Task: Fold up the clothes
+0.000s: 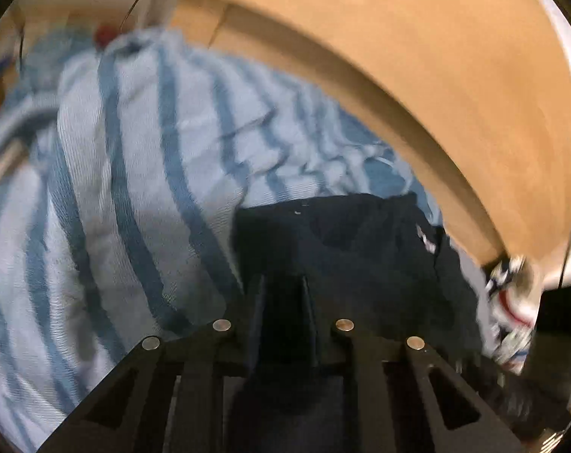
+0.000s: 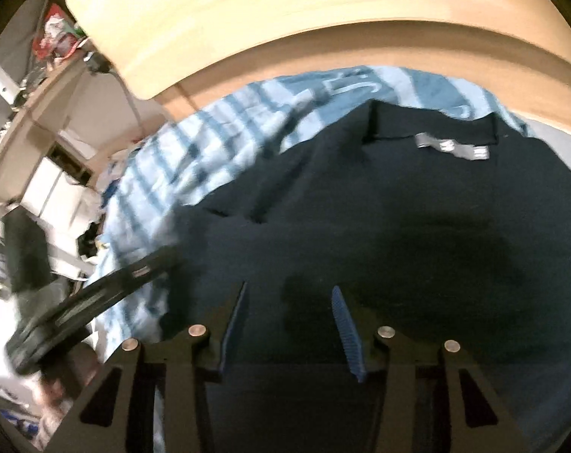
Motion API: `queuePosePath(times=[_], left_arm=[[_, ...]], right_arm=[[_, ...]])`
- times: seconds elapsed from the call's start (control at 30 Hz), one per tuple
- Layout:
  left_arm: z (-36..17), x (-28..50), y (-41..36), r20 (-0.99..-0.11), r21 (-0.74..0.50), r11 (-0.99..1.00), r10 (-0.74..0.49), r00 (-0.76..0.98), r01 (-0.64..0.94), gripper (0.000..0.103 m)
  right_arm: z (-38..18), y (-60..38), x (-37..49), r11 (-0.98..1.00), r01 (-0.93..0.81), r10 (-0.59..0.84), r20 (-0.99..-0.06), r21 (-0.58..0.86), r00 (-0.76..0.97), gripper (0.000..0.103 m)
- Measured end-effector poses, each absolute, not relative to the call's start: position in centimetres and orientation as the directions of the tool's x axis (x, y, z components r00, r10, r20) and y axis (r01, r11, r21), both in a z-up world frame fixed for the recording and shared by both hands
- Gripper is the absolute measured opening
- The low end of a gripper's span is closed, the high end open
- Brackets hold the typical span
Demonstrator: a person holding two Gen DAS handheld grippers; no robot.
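Note:
A dark navy garment (image 2: pixel 398 207) lies on a bed, its collar and grey label (image 2: pixel 451 147) at the far edge. My right gripper (image 2: pixel 289 290) hangs just above its middle, fingers open, nothing between them. My left gripper (image 1: pixel 283 279) is shut on a fold of the same navy garment (image 1: pixel 342 234); the cloth hides its fingertips. The left gripper also shows in the right wrist view (image 2: pixel 108 290), at the garment's left edge.
A blue and white striped bedcover (image 1: pixel 134 151) lies under the garment and also shows in the right wrist view (image 2: pixel 179 158). A tan wooden headboard (image 1: pixel 417 56) curves behind. Cluttered shelves (image 2: pixel 40 75) stand at left. A patterned cloth (image 1: pixel 511 302) lies at right.

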State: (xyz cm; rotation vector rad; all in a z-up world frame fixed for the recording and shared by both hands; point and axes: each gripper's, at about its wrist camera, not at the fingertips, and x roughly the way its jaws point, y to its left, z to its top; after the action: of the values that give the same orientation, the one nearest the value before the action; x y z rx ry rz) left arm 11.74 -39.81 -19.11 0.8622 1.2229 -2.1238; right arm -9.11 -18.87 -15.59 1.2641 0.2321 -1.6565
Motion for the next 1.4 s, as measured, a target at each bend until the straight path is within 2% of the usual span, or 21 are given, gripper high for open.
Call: queuePosePath(times=[0.07, 0.13, 0.3, 0.33, 0.37, 0.4, 0.47, 0.53, 0.67, 0.8, 0.93, 0.97, 1.0, 1.03, 1.13, 1.2, 1.27, 1.3, 1.33, 1.37, 1.4], left_arm=[[-19.6, 12.4, -40.7, -0.741, -0.578, -0.386, -0.121, -0.66, 0.719, 0.034], [-19.5, 13.0, -41.6, -0.733, -0.587, -0.357, -0.148, -0.664, 0.727, 0.056], [-20.9, 11.2, -43.6, -0.75, -0.608, -0.32, -0.07, -0.658, 0.727, 0.058], [-21.0, 10.8, -43.8, -0.758, -0.595, -0.329, -0.074, -0.648, 0.734, 0.054], [-20.9, 10.5, -44.0, -0.767, -0.58, -0.338, -0.081, -0.637, 0.741, 0.046], [-20.8, 10.5, -44.2, -0.778, -0.56, -0.347, -0.093, -0.622, 0.752, 0.024], [-20.6, 10.9, -44.7, -0.768, -0.574, -0.348, -0.085, -0.635, 0.741, 0.02], [-20.4, 10.9, -45.1, -0.774, -0.557, -0.372, -0.092, -0.627, 0.742, 0.008], [-20.3, 9.8, -45.5, -0.816, -0.448, -0.469, -0.133, -0.563, 0.761, 0.009], [-19.8, 8.3, -43.8, -0.835, -0.295, -0.57, -0.235, -0.497, 0.767, 0.009], [-17.7, 7.2, -40.9, -0.819, -0.048, -0.612, -0.429, -0.382, 0.79, 0.009], [-16.7, 7.6, -40.5, -0.807, -0.062, -0.604, -0.438, -0.395, 0.795, 0.009], [-15.5, 8.3, -40.3, -0.786, -0.142, -0.597, -0.416, -0.456, 0.79, 0.009], [-14.6, 8.7, -40.1, -0.763, -0.225, -0.598, -0.382, -0.521, 0.769, 0.009], [-12.7, 7.2, -39.1, -0.73, -0.329, -0.662, -0.275, -0.626, 0.674, 0.008], [-13.3, 4.8, -38.0, -0.753, -0.32, -0.731, -0.19, -0.63, 0.603, 0.009], [-15.7, 2.4, -37.0, -0.812, -0.228, -0.756, -0.201, -0.548, 0.614, 0.009], [-17.0, 1.5, -36.8, -0.835, -0.173, -0.755, -0.228, -0.5, 0.632, 0.007], [-18.6, 1.5, -37.7, -0.845, -0.098, -0.72, -0.305, -0.439, 0.687, 0.001], [-20.0, 1.7, -38.6, -0.847, -0.072, -0.68, -0.344, -0.404, 0.73, 0.001], [-20.6, 2.4, -39.9, -0.842, -0.172, -0.641, -0.298, -0.45, 0.748, 0.003]], right_arm=[[-15.9, -18.7, -9.0, -0.473, 0.781, -0.58, -0.811, 0.409, 0.073, 0.051], [-16.2, -18.6, -9.0, -0.471, 0.776, -0.575, -0.813, 0.419, 0.09, 0.051], [-17.3, -19.1, -9.4, -0.477, 0.751, -0.567, -0.813, 0.457, 0.134, 0.051], [-17.4, -19.1, -9.3, -0.477, 0.747, -0.566, -0.812, 0.462, 0.141, 0.051], [-17.5, -19.1, -9.2, -0.478, 0.748, -0.565, -0.813, 0.462, 0.141, 0.051], [-17.7, -19.2, -9.2, -0.478, 0.748, -0.562, -0.815, 0.46, 0.142, 0.051], [-18.0, -19.2, -9.1, -0.485, 0.745, -0.555, -0.819, 0.459, 0.144, 0.051], [-18.2, -18.8, -9.2, -0.492, 0.736, -0.557, -0.818, 0.465, 0.144, 0.051], [-18.3, -18.7, -9.3, -0.497, 0.721, -0.565, -0.811, 0.483, 0.154, 0.051], [-17.4, -18.2, -8.8, -0.473, 0.721, -0.601, -0.784, 0.506, 0.155, 0.051], [-16.5, -18.7, -7.6, -0.418, 0.764, -0.624, -0.766, 0.491, 0.151, 0.051], [-16.7, -18.8, -7.6, -0.425, 0.771, -0.615, -0.776, 0.474, 0.139, 0.051], [-16.8, -18.6, -7.7, -0.434, 0.768, -0.61, -0.781, 0.472, 0.135, 0.051], [-16.9, -18.2, -8.2, -0.445, 0.751, -0.615, -0.776, 0.487, 0.139, 0.051], [-16.9, -16.6, -10.5, -0.488, 0.685, -0.644, -0.753, 0.542, 0.136, 0.051], [-16.7, -15.4, -12.2, -0.528, 0.652, -0.65, -0.753, 0.545, 0.103, 0.051], [-16.6, -14.3, -13.5, -0.557, 0.627, -0.656, -0.752, 0.544, 0.069, 0.051], [-16.5, -13.7, -14.1, -0.571, 0.613, -0.66, -0.75, 0.546, 0.053, 0.051], [-16.5, -13.0, -14.6, -0.58, 0.6, -0.665, -0.746, 0.551, 0.043, 0.051], [-16.5, -12.2, -15.2, -0.591, 0.584, -0.669, -0.743, 0.556, 0.031, 0.051], [-16.6, -11.7, -15.6, -0.597, 0.574, -0.671, -0.741, 0.561, 0.026, 0.051]])
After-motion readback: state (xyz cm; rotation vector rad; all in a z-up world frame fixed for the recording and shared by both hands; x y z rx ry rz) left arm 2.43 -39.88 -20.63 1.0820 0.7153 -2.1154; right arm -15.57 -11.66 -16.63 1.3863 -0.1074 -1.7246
